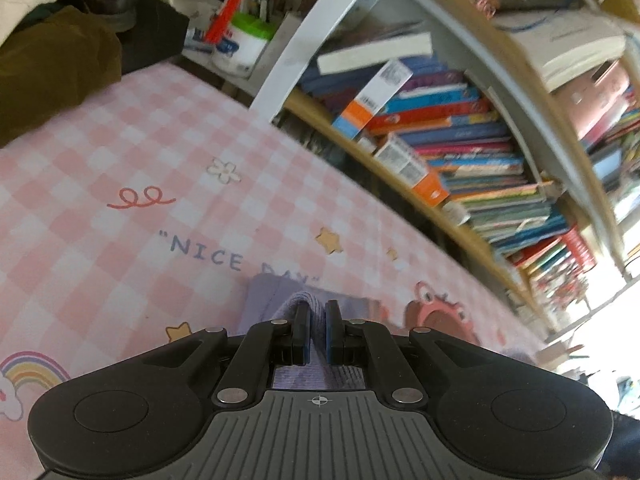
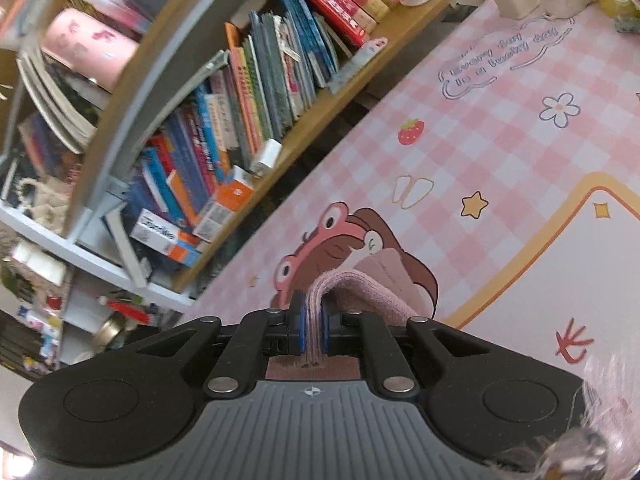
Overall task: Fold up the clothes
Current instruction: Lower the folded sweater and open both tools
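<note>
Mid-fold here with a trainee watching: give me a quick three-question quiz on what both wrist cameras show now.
1. True or false: the left gripper is clamped on fabric.
2. What does the right gripper pinch? A) a book B) a folded edge of pinkish knit cloth C) nothing
3. What words are printed on the pink checked mat ahead of the left gripper?

Key: 1 true; 2 B; 3 "NICE DAY", partly covered by the fabric.

Bright daylight, blown out at the left view's right edge; books (image 1: 460, 148) smear with motion blur, and fisheye bends the shelves (image 2: 132, 92).
</note>
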### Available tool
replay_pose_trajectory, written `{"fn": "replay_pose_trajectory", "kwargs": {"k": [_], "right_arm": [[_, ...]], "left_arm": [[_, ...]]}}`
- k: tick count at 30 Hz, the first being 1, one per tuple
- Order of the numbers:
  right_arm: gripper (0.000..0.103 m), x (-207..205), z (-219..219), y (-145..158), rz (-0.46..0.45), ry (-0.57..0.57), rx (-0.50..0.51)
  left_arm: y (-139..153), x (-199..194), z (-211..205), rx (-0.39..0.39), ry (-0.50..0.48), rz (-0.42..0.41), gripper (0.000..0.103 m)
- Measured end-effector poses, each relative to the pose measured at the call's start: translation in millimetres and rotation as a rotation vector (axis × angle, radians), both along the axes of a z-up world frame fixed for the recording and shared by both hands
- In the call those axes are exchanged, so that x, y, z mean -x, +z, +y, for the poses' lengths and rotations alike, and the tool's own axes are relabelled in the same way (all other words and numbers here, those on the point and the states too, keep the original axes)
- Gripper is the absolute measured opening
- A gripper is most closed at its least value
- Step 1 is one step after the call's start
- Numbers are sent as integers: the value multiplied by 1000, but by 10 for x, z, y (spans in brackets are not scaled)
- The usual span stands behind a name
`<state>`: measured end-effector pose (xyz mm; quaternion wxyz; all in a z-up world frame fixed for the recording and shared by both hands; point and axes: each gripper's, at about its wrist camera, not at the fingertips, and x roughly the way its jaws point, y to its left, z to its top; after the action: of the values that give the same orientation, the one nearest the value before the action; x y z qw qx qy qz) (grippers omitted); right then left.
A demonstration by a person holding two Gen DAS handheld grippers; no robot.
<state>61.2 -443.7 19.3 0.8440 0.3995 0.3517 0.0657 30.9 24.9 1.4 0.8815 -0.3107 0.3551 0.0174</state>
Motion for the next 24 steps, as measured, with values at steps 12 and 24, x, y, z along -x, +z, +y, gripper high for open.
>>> {"fn": "replay_pose_trajectory", "kwargs": {"k": [12,24], "right_arm": [[46,-156,57,87,-49,16,278],[7,-155,384,-276,61,181,563]], "left_arm": [[91,92,170,-223,5,-65,64],[-129,14,-32,-321,-126,-23,4]]}}
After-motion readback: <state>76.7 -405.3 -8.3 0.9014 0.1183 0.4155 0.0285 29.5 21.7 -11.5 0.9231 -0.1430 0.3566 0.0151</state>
